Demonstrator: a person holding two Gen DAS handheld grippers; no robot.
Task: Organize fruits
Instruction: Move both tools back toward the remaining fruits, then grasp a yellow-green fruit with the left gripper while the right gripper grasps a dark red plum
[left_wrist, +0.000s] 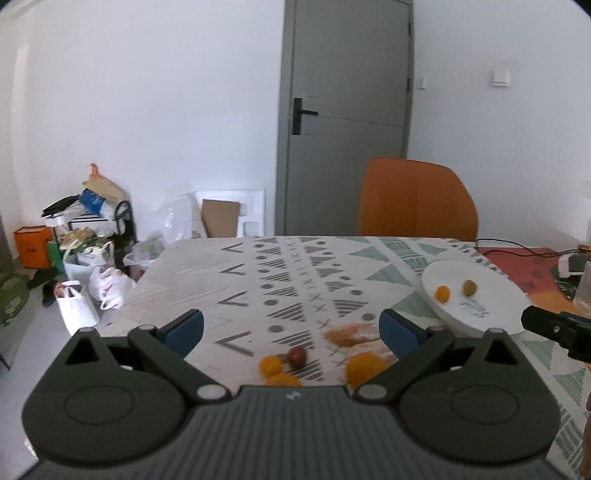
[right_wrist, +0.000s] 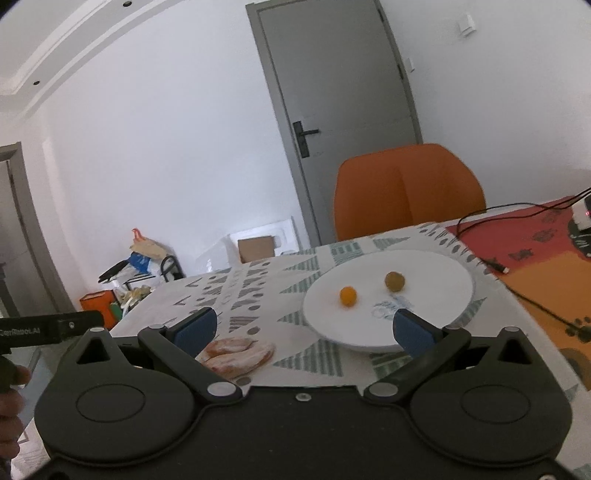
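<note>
In the left wrist view my left gripper (left_wrist: 291, 326) is open above the patterned tablecloth (left_wrist: 258, 280). Below it lie a small orange fruit (left_wrist: 271, 366), a dark red fruit (left_wrist: 297, 356), a larger orange (left_wrist: 364, 367) and another orange (left_wrist: 283, 380) half hidden by the gripper body. A white plate (left_wrist: 491, 295) to the right holds a small orange fruit (left_wrist: 442, 293) and a green-brown fruit (left_wrist: 470, 287). In the right wrist view my right gripper (right_wrist: 303, 328) is open, short of the same plate (right_wrist: 436, 269) with its orange fruit (right_wrist: 348, 296) and green-brown fruit (right_wrist: 394, 281).
A bag of pale pastry (right_wrist: 236, 352) lies left of the plate. An orange chair (left_wrist: 417, 201) stands behind the table, a grey door (left_wrist: 347, 110) beyond it. Black cables (right_wrist: 535, 302) cross the red mat (right_wrist: 535, 240) at right. Bags and boxes (left_wrist: 85, 266) crowd the floor at left.
</note>
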